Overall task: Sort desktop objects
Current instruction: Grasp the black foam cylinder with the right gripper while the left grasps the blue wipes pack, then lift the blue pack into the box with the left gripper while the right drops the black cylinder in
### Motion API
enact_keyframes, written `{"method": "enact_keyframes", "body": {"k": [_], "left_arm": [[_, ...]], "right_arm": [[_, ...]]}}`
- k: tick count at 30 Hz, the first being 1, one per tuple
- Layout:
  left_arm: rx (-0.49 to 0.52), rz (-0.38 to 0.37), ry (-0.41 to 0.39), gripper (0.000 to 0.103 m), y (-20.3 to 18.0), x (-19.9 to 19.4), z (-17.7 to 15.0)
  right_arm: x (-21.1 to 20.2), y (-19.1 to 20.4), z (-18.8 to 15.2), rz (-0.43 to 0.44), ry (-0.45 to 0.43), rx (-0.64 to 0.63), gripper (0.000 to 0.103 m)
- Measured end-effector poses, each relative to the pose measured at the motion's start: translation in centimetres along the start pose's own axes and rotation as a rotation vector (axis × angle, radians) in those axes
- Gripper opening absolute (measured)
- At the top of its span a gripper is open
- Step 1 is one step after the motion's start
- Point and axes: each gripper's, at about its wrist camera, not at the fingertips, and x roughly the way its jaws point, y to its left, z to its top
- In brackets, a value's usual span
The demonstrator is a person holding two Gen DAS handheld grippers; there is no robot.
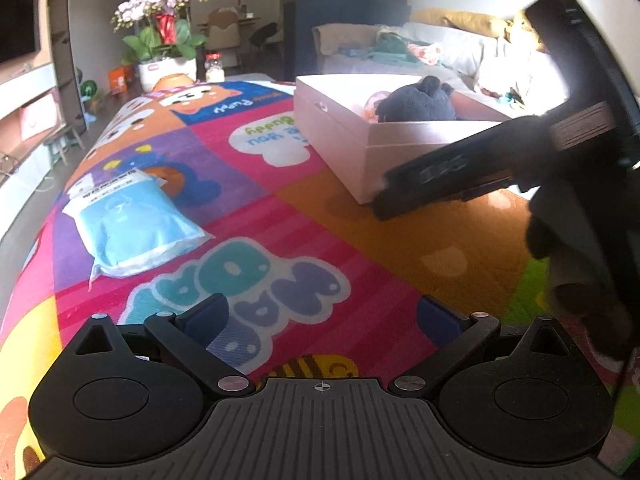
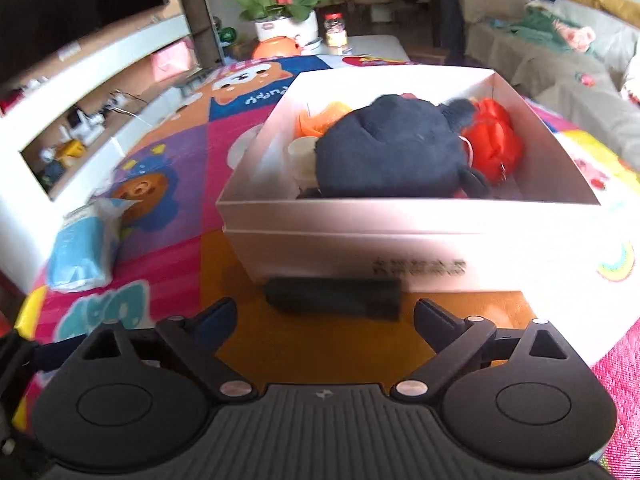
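The white box [image 2: 360,236] stands on the bright play mat [image 1: 248,184] and serves as the landmark here. Inside it lie a dark plush [image 2: 400,152], an orange thing [image 2: 320,118] at its far left corner, a red thing [image 2: 496,136] on the right, and a pale cup [image 2: 302,152] beside the plush. Just in front of the box's near wall a dark bar [image 2: 336,294] lies flat on the mat, blurred, close to the wall; whether it touches cannot be told. Left of the box, well apart, a blue packet [image 1: 132,224] rests on the mat.

The right gripper [image 2: 324,312] hovers over the bar, jaws spread wide, nothing between them. The left gripper [image 1: 320,312] hangs over the mat left of the box's near corner, jaws likewise spread and empty. Beyond the box stands a potted orchid [image 1: 164,36] and, right of it, a sofa [image 1: 460,48].
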Motion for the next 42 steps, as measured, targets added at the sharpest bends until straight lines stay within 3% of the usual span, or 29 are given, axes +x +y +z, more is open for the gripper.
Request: {"method": "enact_keyframes", "body": {"k": [3,6,11,15,18,21,22,23,25,26,27,31,35,38,42], "left_arm": [[-0.006,0.004,-0.010,0.103,0.1,-0.3,0.0],[-0.040,0.063,-0.058,0.103,0.9,-1.2,0.4],[-0.119,0.302,-0.155,0.103,3.5,-1.9,2.9],[-0.142,0.401,-0.090,0.103,5.8,1.4,4.9],[-0.182,0.413,-0.015,0.103,7.3,4.1,5.6],[-0.219,0.419,0.012,0.102,8.4,4.8,5.5],[-0.219,0.418,0.013,0.099,8.4,4.8,5.4],[-0.210,0.415,0.015,0.087,8.3,4.7,5.3],[-0.187,0.420,0.016,0.075,7.9,4.4,5.0],[-0.174,0.409,0.015,0.065,7.5,3.9,4.8],[-0.160,0.394,0.014,0.064,7.0,3.6,4.7],[-0.091,0.291,0.002,0.062,4.0,1.8,3.8],[-0.033,0.106,0.017,0.063,-0.1,-0.3,2.2],[-0.010,-0.014,0.046,0.069,-2.8,-1.2,1.1],[0.032,-0.084,0.053,0.085,-4.7,-1.7,0.5]], "right_arm": [[0.1,1.2,-0.4,-0.078,-0.026,-0.063,0.076],[-0.9,0.3,-1.3,-0.055,-0.036,-0.096,0.075],[-3.4,-2.7,-3.5,-0.089,-0.053,-0.110,0.075],[-5.4,-5.0,-5.6,-0.140,-0.087,-0.088,0.076],[-6.1,-5.7,-6.9,-0.163,-0.126,-0.084,0.076],[-6.4,-6.2,-7.1,-0.151,-0.132,-0.071,0.076],[-6.3,-6.3,-7.0,-0.143,-0.129,-0.064,0.076],[-6.2,-6.6,-6.9,-0.136,-0.128,-0.057,0.076],[-6.3,-6.9,-6.9,-0.126,-0.128,-0.049,0.076],[-6.2,-6.9,-6.8,-0.121,-0.129,-0.046,0.076],[-6.2,-6.9,-6.8,-0.117,-0.131,-0.044,0.076],[-6.1,-6.7,-6.7,-0.109,-0.133,-0.050,0.076],[-6.2,-6.5,-6.8,-0.116,-0.125,-0.064,0.076],[-6.5,-6.1,-7.2,-0.119,-0.118,-0.083,0.076],[-7.1,-5.8,-7.8,-0.121,-0.109,-0.111,0.076]]}}
